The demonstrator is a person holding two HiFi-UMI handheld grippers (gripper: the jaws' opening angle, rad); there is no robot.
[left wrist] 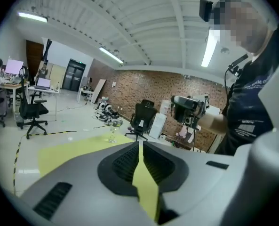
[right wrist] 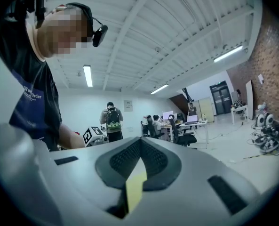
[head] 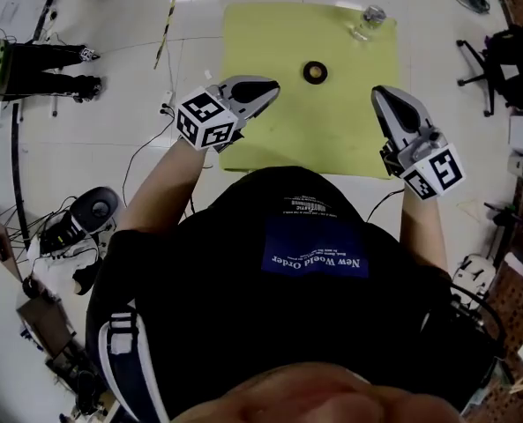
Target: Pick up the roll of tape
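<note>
Bare yellow table (head: 332, 126) is seen all around the roll of tape (head: 315, 71). A glass (head: 368, 20) (far corner) is set well apart.

White tiled floor (head: 102, 174) surrounds a yellow-green table (head: 279, 135); a black office chair (head: 499, 64) stands at its three o'clock. Strip lights (left wrist: 112, 55) line the ribbed white ceiling (right wrist: 177, 36) above a brick wall (left wrist: 153, 86).

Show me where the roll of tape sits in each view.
Head view: the roll of tape lies near the middle of the yellow table.
Left gripper view: not visible; only the table and a glass at its far edge show.
Right gripper view: not in it.
Shared landmark: the yellow table, in head and left gripper views.
</note>
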